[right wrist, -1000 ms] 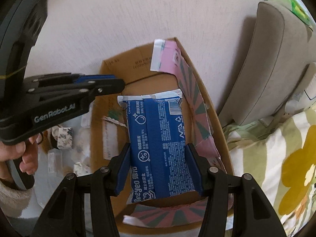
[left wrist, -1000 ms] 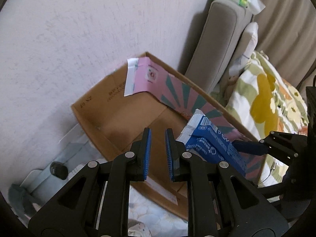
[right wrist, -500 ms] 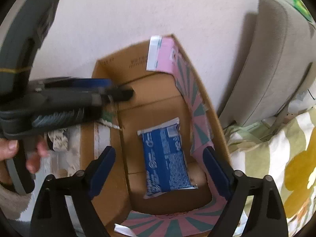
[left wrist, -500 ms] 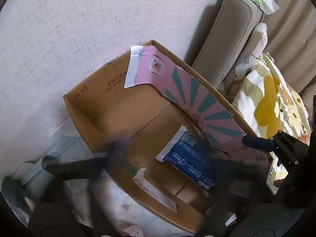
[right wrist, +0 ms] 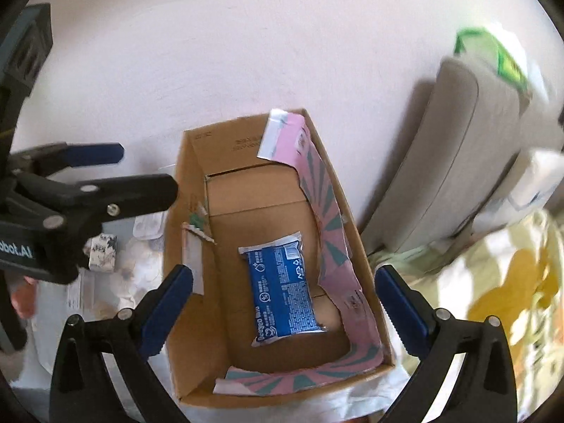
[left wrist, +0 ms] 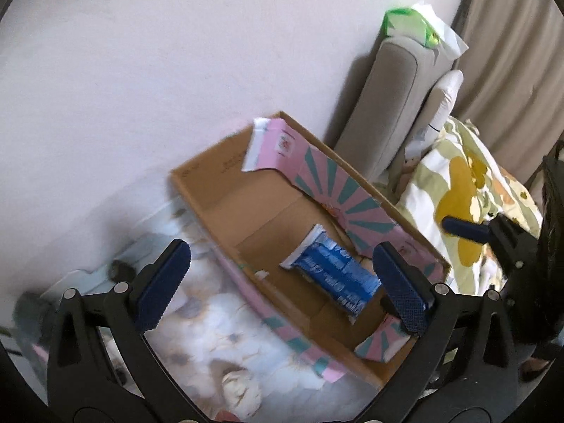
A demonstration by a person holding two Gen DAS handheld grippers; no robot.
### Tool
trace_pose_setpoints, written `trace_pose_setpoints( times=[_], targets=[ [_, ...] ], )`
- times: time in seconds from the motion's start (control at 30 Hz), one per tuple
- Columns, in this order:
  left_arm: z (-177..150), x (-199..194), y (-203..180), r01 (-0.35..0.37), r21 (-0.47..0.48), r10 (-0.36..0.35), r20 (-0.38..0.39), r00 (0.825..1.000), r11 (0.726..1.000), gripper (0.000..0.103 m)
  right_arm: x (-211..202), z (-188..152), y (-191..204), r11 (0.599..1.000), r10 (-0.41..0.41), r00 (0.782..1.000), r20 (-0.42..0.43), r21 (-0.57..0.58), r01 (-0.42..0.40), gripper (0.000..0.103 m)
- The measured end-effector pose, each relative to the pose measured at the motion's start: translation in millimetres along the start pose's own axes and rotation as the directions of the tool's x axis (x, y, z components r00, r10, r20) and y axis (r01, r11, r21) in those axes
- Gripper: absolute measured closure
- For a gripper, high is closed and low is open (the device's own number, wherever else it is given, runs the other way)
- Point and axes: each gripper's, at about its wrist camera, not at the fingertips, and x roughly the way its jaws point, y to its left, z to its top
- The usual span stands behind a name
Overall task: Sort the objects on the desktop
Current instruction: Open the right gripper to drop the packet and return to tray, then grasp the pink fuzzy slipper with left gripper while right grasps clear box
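Note:
A blue wipes packet lies flat on the floor of an open cardboard box with pink and teal flaps. It also shows in the left wrist view, inside the same box. My right gripper is open and empty, held above the box over the packet. My left gripper is open and empty, above the box's near wall. In the right wrist view the left gripper sits left of the box.
The box stands on a floral cloth against a white wall. A small patterned pack lies left of the box. A grey cushion with a green pack on top and floral bedding are on the right.
My right gripper opened and let the blue packet drop into the box, then rose. My left gripper opened from nearly shut and pulled back and up.

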Motion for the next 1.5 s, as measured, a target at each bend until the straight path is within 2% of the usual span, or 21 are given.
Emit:
trace_pose_setpoints(
  times=[0.07,0.13,0.2,0.37,0.43,0.63,0.8,0.97,1.07,1.13,1.27,1.4,1.5],
  targets=[
    [-5,-17,6,-0.058,0.013,0.058,0.012,0.998,0.998,0.0,-14,4,9,1.0,0.014,0.999,0.044,-0.013,-0.014,0.0],
    [-10,-38,15,-0.094,0.007,0.093,0.065,0.994,0.996,0.0,-24,10,16,1.0,0.009,0.997,0.079,-0.018,-0.008,0.0],
    [-14,-58,27,-0.097,-0.015,0.098,0.105,0.99,0.995,0.0,-31,16,25,0.999,0.03,0.994,0.102,-0.026,-0.028,0.0],
    [-32,-99,73,-0.103,-0.136,0.121,0.129,0.984,0.985,0.0,-35,23,53,0.993,0.116,0.987,0.109,-0.05,-0.111,0.0],
    [-45,-114,92,-0.126,-0.183,0.152,0.137,0.979,0.975,0.0,-35,24,65,0.989,0.142,0.984,0.11,-0.066,-0.135,0.0],
    [-88,-156,146,-0.24,-0.286,0.289,0.143,0.947,0.928,0.0,-28,31,107,0.965,0.249,0.964,0.093,-0.108,-0.239,0.0],
    [-130,-180,200,-0.312,-0.389,0.374,0.094,0.922,0.867,0.0,-18,30,156,0.932,0.324,0.945,0.038,-0.182,-0.312,0.0],
    [-171,-173,239,-0.353,-0.445,0.41,0.034,0.912,0.823,0.0,6,14,204,0.895,0.387,0.919,-0.069,-0.21,-0.393,0.0],
    [-196,-143,257,-0.386,-0.442,0.412,-0.041,0.91,0.81,0.0,31,-7,232,0.883,0.388,0.91,-0.144,-0.224,-0.412,0.0],
    [-212,-123,268,-0.38,-0.447,0.391,-0.073,0.918,0.81,0.001,51,-25,250,0.882,0.372,0.907,-0.196,-0.229,-0.411,0.0],
    [-237,-88,282,-0.35,-0.467,0.342,-0.104,0.934,0.812,0.004,85,-50,273,0.89,0.342,0.906,-0.248,-0.222,-0.397,0.0],
    [-252,-59,299,-0.343,-0.467,0.323,-0.126,0.938,0.815,0.015,104,-64,292,0.89,0.317,0.912,-0.261,-0.252,-0.381,0.003],
    [-257,-48,303,-0.338,-0.463,0.315,-0.128,0.94,0.82,0.019,112,-69,302,0.888,0.29,0.921,-0.258,-0.287,-0.36,0.003]
  ],
)
